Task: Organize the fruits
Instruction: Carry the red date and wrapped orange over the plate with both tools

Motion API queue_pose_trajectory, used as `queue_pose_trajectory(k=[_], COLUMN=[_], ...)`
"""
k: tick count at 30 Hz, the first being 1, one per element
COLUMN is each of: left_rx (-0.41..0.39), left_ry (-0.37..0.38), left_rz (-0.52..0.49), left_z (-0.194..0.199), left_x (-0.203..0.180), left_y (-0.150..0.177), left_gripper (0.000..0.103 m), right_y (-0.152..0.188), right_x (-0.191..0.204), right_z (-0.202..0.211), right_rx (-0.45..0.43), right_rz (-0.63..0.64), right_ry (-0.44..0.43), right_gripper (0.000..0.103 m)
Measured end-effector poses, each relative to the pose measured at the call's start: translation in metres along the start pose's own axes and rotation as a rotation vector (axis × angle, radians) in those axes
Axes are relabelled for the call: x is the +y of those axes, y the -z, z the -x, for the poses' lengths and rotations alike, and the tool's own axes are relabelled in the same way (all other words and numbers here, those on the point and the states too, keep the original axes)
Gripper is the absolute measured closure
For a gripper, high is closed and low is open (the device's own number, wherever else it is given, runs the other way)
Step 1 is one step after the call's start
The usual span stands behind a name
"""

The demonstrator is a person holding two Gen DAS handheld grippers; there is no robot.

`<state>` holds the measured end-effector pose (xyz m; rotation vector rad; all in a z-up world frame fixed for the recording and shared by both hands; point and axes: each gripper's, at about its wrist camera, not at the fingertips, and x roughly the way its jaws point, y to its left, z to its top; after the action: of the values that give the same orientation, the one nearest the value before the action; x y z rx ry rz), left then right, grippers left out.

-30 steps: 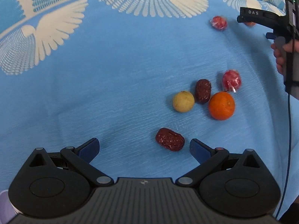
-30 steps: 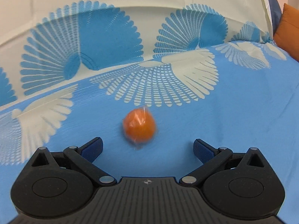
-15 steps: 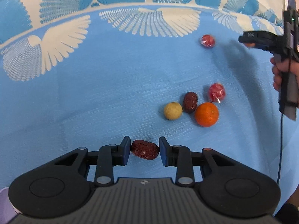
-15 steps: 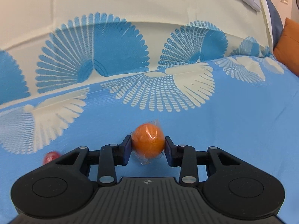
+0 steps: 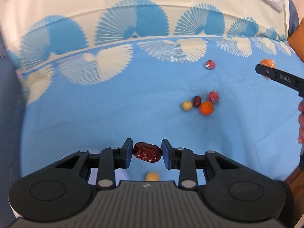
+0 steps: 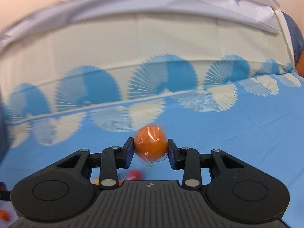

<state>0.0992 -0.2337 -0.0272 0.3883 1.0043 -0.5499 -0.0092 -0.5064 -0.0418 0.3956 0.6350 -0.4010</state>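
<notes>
My left gripper [image 5: 146, 153] is shut on a dark red date [image 5: 147, 152] and holds it above the blue cloth. My right gripper [image 6: 150, 149] is shut on a plastic-wrapped orange [image 6: 150, 146], lifted off the cloth; that gripper also shows at the right edge of the left wrist view [image 5: 279, 77]. On the cloth lie a yellow fruit [image 5: 187, 105], a second date [image 5: 197, 101], an orange [image 5: 206, 108] and a wrapped red fruit [image 5: 213, 96] in a cluster. Another wrapped red fruit [image 5: 209, 64] lies farther back.
A blue cloth [image 5: 114, 110] with white fan patterns covers the table. A blurred yellow fruit [image 5: 152, 176] shows under my left gripper. Blurred red [image 6: 134, 174] and orange [image 6: 4, 214] fruits show below my right gripper. An orange cushion [image 5: 296, 38] sits far right.
Both grippers closed on their fruits, the left on the date and the right on the wrapped orange, and lifted them up off the cloth. Both views now look from higher.
</notes>
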Motion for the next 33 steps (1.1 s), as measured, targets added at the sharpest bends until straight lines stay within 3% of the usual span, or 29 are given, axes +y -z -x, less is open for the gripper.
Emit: queue_pose_trajectory(k=[7,14,22,33], left_rx=[0.011,0.005,-0.003,-0.035], left_ry=[-0.044,-0.084,-0.115,-0.124], left_rz=[0.092,0.183,0.257,0.332], left_z=[0.072,0.124,0.152,0.166], left_x=[0.043,0.086,0.122,0.147], left_y=[0.063,0.131,0.193,0.219], left_gripper=[0.067,0.067,0.067,0.067], right_y=[0.028,0.081,0.126,0.138], right_x=[0.076,0.151,0.205,0.235], right_z=[0.096,0.165,0.203,0.220], right_rx=[-0.005,0.106,0.242,0.257], right_rz=[0.047,0.114,0.187,0.307], right_ry=[-0.143,-0.289,-0.374,-0.386], right_gripper=[0.065,0.065,0.065,0.064])
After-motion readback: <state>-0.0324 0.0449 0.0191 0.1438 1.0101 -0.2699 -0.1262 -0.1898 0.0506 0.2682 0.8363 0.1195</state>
